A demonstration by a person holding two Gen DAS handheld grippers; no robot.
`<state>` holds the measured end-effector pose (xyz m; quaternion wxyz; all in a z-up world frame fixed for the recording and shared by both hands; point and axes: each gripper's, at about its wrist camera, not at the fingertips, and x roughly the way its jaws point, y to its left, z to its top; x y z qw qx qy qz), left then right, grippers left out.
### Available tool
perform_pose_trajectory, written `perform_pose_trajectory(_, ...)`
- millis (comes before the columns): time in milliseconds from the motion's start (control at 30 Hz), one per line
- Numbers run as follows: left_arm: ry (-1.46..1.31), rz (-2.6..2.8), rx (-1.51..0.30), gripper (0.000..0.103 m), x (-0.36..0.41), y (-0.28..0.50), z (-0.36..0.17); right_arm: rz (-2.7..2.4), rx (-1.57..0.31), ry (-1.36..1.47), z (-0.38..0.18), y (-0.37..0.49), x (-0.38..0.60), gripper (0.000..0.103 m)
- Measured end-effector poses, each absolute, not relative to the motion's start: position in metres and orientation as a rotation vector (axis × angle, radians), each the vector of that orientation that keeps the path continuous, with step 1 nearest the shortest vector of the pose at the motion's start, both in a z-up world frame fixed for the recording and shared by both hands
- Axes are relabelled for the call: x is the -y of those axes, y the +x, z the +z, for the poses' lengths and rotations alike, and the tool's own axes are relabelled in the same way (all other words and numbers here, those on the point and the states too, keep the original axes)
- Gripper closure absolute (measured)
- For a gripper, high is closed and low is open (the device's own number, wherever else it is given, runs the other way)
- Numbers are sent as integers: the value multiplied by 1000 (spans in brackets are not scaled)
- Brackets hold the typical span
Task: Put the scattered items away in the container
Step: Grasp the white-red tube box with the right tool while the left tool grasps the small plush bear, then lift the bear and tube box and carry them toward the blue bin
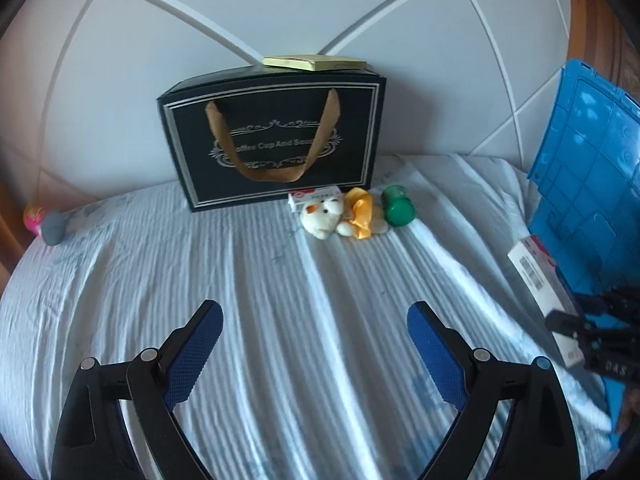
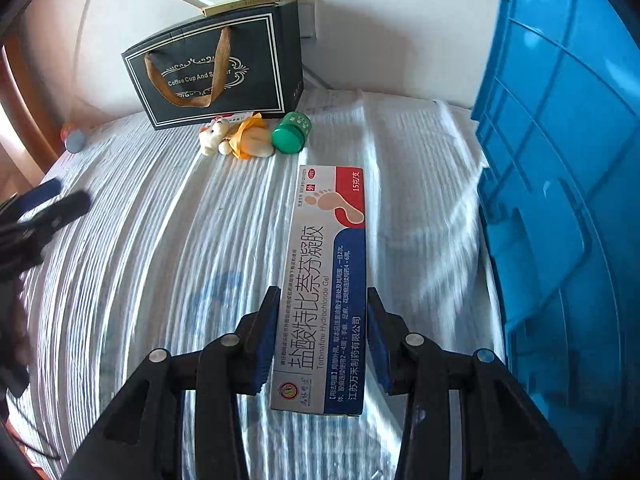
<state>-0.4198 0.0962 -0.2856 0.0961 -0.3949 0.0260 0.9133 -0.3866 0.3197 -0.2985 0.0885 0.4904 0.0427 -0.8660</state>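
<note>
My right gripper (image 2: 323, 336) is shut on a long medicine gel box (image 2: 326, 280), held above the white bedsheet beside the blue crate (image 2: 568, 200). The box (image 1: 538, 284) and the right gripper (image 1: 592, 332) also show at the right of the left wrist view, next to the crate (image 1: 588, 184). My left gripper (image 1: 314, 344) is open and empty over the sheet. Far ahead lie a small plush bear (image 1: 340, 216), a green jar (image 1: 398, 206) and a small red-white box (image 1: 314, 197). They also appear in the right wrist view: bear (image 2: 236, 138), jar (image 2: 292, 134).
A black gift bag (image 1: 276, 136) stands against the white headboard, with a gold box (image 1: 316, 62) on top. A pink-grey object (image 1: 44, 222) lies at the bed's far left edge. The wrinkled sheet (image 1: 200, 264) covers the bed.
</note>
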Motion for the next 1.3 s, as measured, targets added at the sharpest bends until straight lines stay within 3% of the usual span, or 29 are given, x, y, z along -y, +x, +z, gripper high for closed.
perform_pose_trajectory(433, -1240, 2713, -141, 8, -135, -568, -356, -2580, -5, 1421, -318, -328, -346, 63)
perform_pose_trajectory(633, -1335, 2693, -49, 10, -143, -604, -383, -2565, 13, 1406, -314, -315, -350, 63)
perform_pose_trajectory(700, -1316, 2671, 7, 41, -144, -606, -382, -2565, 5, 1401, -311, -311, -350, 63)
perform_pose_trajectory(733, -1316, 2669, 16, 49, -147, -605, -380, -2567, 0, 1397, -310, -309, -349, 63)
perform_pose_trajectory(767, -1313, 2666, 9, 57, -150, -603, -378, -2567, -4, 1395, -309, -309, -349, 63)
perform_pose_trajectory(867, -1300, 2651, 36, 66, -149, -593, -373, -2562, -5, 1394, -308, -309, -346, 63)
perform_pose_trajectory(1300, -1268, 2620, 11, 70, -116, -502, -337, -2548, -83, 1350, -273, -293, -316, 63)
